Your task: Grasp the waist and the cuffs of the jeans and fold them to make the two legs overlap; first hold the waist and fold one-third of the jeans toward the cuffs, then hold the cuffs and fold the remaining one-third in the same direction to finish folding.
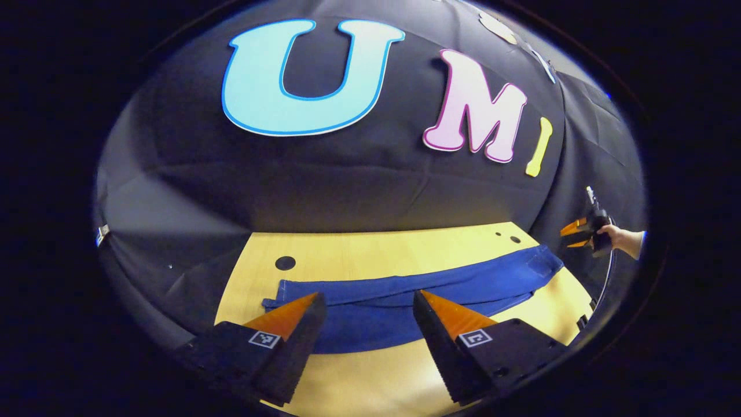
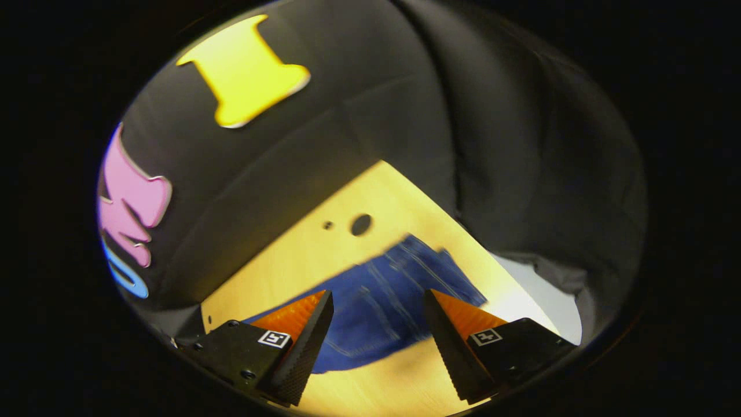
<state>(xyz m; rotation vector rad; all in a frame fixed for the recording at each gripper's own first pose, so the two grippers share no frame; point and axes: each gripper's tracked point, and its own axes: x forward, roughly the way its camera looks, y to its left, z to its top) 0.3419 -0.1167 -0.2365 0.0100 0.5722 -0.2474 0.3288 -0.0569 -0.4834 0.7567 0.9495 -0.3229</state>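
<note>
while jeans [image 1: 405,289] lie flat on the table [image 1: 376,246] (legs stacked), left gripper [image 1: 367,301] fingers released, right gripper [image 2: 379,298] fingers released

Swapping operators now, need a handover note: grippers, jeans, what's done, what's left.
Left gripper: open, empty, above the table, pointing at the cuff end of the jeans.
Right gripper: open, empty, held above the waist end of the jeans; it also shows far right in the left gripper view, held by a hand.
Jeans: lying long and narrow across the wooden table, legs apparently already overlapped.
Done: likely the leg-on-leg fold.
Left: grasp the waist, fold one-third toward the cuffs, then fold the cuff third in the same direction.
</note>
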